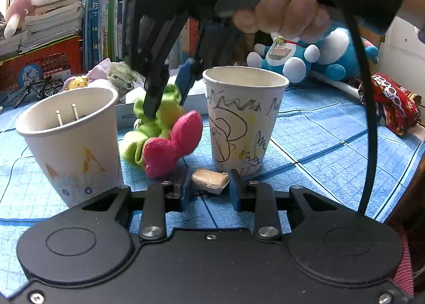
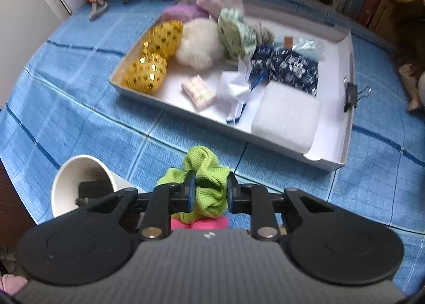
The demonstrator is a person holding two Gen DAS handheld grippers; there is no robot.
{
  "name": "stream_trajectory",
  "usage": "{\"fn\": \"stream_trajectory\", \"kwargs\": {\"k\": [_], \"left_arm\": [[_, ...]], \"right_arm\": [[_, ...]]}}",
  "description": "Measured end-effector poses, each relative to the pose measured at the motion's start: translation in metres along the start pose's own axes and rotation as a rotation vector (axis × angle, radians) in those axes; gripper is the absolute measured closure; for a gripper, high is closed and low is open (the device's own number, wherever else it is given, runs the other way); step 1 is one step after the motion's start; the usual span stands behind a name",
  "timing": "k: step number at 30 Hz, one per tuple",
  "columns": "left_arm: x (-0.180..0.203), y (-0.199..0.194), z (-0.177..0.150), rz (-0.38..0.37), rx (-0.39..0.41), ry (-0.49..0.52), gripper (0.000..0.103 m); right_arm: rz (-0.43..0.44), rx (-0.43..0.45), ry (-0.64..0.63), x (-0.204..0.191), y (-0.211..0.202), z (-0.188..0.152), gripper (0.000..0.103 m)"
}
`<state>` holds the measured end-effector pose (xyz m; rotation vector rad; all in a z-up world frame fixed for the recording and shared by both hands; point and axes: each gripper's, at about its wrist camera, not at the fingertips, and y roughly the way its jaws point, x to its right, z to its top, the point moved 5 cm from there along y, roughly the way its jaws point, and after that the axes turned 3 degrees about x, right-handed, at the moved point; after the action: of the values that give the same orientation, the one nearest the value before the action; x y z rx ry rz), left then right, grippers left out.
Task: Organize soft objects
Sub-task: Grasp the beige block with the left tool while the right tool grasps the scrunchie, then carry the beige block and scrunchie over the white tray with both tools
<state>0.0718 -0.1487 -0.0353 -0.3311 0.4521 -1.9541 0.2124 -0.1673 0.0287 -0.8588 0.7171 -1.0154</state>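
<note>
My right gripper is shut on a green scrunchie with a pink bow and holds it above the blue mat; it also shows in the left wrist view, hanging between two paper cups. My left gripper is low over the mat, its blue pads on either side of a small beige wrapped soft piece, touching it or nearly so. A white tray ahead holds several soft things: gold sequin pieces, a white fluffy ball, a white sponge.
A plain paper cup with two nails stands left and a scribbled paper cup right of the scrunchie. A blue plush toy, a red patterned cloth and stacked books lie behind. A cup shows below the right gripper.
</note>
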Motion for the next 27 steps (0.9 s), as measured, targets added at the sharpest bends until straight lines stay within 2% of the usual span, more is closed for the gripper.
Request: {"fn": "stream_trajectory", "kwargs": {"k": [6, 12, 22, 27], "left_arm": [[-0.008, -0.010, 0.003, -0.001, 0.003, -0.029, 0.075], [-0.009, -0.028, 0.017, -0.009, 0.051, -0.030, 0.075], [-0.013, -0.061, 0.055, -0.032, 0.151, -0.018, 0.075], [-0.020, -0.067, 0.084, -0.045, 0.198, 0.012, 0.075]], "right_arm": [[0.003, 0.101, 0.016, -0.002, -0.029, 0.005, 0.077], [-0.022, 0.186, 0.037, -0.002, -0.054, 0.009, 0.078], [-0.075, 0.303, 0.072, 0.003, -0.092, 0.011, 0.078], [-0.100, 0.432, 0.133, 0.006, -0.117, 0.015, 0.078]]}}
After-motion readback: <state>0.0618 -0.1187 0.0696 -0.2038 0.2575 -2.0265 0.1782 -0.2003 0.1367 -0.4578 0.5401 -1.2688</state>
